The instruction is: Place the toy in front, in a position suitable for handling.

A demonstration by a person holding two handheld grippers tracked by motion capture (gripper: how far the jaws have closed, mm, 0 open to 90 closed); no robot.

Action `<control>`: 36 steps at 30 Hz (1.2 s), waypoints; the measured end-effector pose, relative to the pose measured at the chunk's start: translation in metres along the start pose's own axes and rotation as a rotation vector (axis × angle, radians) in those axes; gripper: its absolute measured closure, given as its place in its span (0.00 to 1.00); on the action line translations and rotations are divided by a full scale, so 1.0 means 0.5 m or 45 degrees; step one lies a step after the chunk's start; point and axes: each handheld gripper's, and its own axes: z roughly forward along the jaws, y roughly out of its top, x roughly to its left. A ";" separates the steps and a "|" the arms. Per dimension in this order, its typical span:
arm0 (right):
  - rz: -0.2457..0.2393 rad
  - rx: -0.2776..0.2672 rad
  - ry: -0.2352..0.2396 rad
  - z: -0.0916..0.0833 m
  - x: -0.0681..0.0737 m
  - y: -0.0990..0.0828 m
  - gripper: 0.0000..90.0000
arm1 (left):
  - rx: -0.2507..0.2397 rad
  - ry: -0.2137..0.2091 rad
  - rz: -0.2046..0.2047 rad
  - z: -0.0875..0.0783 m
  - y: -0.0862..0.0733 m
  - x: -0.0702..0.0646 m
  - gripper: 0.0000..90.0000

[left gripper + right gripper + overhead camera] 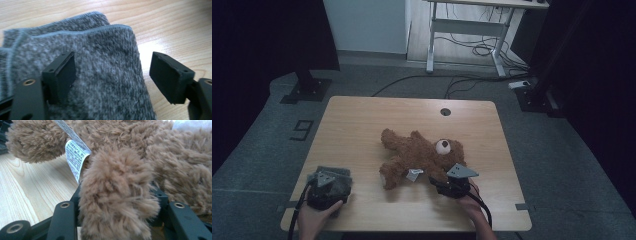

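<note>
A brown teddy bear [412, 152] lies flat in the middle of the wooden table [362, 115], head toward the right. My right gripper [444, 182] is at its near side, shut on one furry limb [117, 202]; both black jaws press into the fur. A white sewn-in label [75, 157] hangs beside that limb. A folded grey cloth [339, 172] lies at the near left corner. My left gripper [112, 72] hovers right over the cloth [100, 75] with its jaws wide apart, one above the fabric, the other past the cloth's folded edge, above bare wood.
A round cable hole [445, 111] sits near the table's far edge. Beyond the table stands a white desk frame [467, 30] with loose cables on the floor. Black stand bases rest on the floor at far left [307, 90] and far right [532, 95].
</note>
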 end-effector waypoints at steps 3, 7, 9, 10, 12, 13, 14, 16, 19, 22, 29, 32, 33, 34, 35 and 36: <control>0.000 0.002 0.000 -0.001 0.000 0.000 0.54 | 0.012 0.021 0.016 0.009 -0.004 -0.003 0.18; -0.003 0.003 -0.002 -0.001 -0.001 0.000 0.54 | 0.009 0.031 0.012 0.009 -0.007 0.001 0.19; -0.002 0.004 -0.002 -0.001 -0.001 0.000 0.54 | 0.006 0.042 0.021 0.009 -0.009 0.004 0.21; -0.003 0.004 -0.003 -0.001 -0.001 -0.001 0.54 | -0.001 0.050 0.017 0.008 -0.009 0.006 0.24; -0.002 0.005 -0.003 -0.001 0.000 -0.002 0.54 | -0.016 0.059 0.010 0.004 -0.012 0.014 0.34; -0.003 0.008 -0.003 -0.001 0.000 -0.002 0.54 | -0.026 0.062 0.008 0.002 -0.015 0.018 0.40; -0.004 0.008 -0.002 0.000 0.001 -0.002 0.54 | -0.035 0.063 0.007 0.001 -0.017 0.021 0.44; -0.002 0.008 -0.001 0.000 0.001 -0.002 0.54 | -0.043 0.067 0.009 -0.001 -0.018 0.024 0.50; -0.001 0.006 -0.003 0.000 0.000 -0.002 0.54 | -0.043 0.092 0.003 -0.004 -0.019 0.030 0.65; 0.000 0.006 -0.004 -0.001 -0.001 -0.002 0.54 | -0.049 0.114 -0.005 -0.005 -0.020 0.035 0.76; 0.025 -0.008 0.009 -0.003 -0.005 -0.002 0.53 | -0.107 0.071 -0.070 -0.015 -0.018 0.033 0.86; 0.043 -0.013 0.021 -0.008 -0.007 -0.002 0.50 | -0.185 0.007 -0.105 -0.030 -0.014 0.030 0.86; 0.044 -0.016 0.022 -0.010 -0.008 -0.002 0.49 | -0.211 -0.008 -0.105 -0.036 -0.012 0.028 0.86; 0.053 -0.018 0.023 -0.012 -0.008 -0.003 0.48 | -0.233 -0.022 -0.108 -0.040 -0.011 0.025 0.86; 0.054 -0.020 0.025 -0.015 -0.009 -0.004 0.47 | -0.251 -0.036 -0.109 -0.044 -0.009 0.023 0.86; 0.055 -0.022 0.024 -0.017 -0.010 -0.004 0.46 | -0.271 -0.049 -0.109 -0.048 -0.008 0.020 0.86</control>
